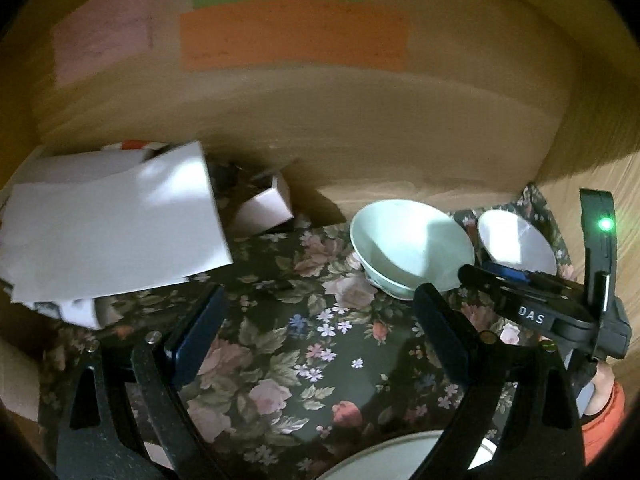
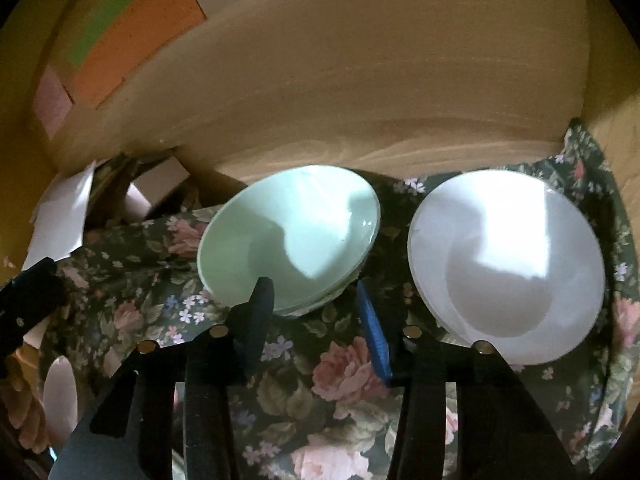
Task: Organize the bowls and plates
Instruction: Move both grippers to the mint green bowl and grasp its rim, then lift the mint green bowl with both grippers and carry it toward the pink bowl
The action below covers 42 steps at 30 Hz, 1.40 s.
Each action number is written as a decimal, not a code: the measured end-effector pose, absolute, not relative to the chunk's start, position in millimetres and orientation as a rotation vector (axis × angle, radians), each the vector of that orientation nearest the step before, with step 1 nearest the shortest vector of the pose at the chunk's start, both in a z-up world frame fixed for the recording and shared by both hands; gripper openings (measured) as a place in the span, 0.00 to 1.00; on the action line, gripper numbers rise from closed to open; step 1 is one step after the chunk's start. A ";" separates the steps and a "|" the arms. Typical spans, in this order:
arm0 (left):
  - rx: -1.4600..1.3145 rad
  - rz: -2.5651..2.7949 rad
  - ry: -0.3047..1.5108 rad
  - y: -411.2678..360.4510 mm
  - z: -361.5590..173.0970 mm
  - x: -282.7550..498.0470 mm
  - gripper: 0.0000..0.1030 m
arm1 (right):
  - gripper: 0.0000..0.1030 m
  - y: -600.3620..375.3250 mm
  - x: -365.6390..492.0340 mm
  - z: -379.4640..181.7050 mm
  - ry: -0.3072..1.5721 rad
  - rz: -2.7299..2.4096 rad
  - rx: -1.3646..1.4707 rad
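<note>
Right claw (image 2: 316, 320) nearest, jaws part-spread, nothing between, rim of green bowl (image 2: 292, 240) just ahead. Left claw (image 1: 320, 336) wide apart, empty, over floral cloth (image 1: 280, 360). Step judged: reach for glossy, shallow, round green bowl; next needs rim pinch. White bowl (image 2: 508, 264) beside, smooth. Wooden wall (image 2: 400, 80) behind.

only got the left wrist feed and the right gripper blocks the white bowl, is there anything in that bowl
observer: no, the right wrist view shows the white bowl whole, and it is empty.
operator: is the right gripper holding anything yet
observer: no, the right gripper is open. The near rim of the green bowl lies between its fingers, and neither pad appears to press on it.
</note>
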<state>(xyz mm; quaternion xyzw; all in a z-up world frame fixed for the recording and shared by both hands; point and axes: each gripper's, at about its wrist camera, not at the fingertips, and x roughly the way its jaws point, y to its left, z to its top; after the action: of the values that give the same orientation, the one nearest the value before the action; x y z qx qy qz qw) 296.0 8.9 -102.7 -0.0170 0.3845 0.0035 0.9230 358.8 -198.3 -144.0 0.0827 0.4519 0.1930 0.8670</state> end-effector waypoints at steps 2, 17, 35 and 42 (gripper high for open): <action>-0.025 -0.001 0.812 5.4 -107.6 304.2 0.91 | 0.38 -194.7 360.7 -147.5 0.948 0.396 0.158; -0.045 -0.009 0.956 4.0 -146.8 343.6 0.76 | 0.35 -183.2 384.4 -163.5 1.000 0.383 0.147; -0.066 0.037 1.010 16.4 -157.0 350.6 0.63 | 0.16 -153.8 376.5 -164.5 1.040 0.531 -0.011; -0.058 0.003 1.101 15.0 -174.0 350.0 0.45 | 0.16 -158.6 347.9 -156.4 1.058 0.591 -0.016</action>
<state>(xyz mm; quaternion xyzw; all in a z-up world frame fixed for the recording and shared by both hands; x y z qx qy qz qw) 349.9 15.0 -174.0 -0.0274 0.5229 0.0012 0.8519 347.9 -158.6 -156.4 -0.0077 0.4971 0.2777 0.8220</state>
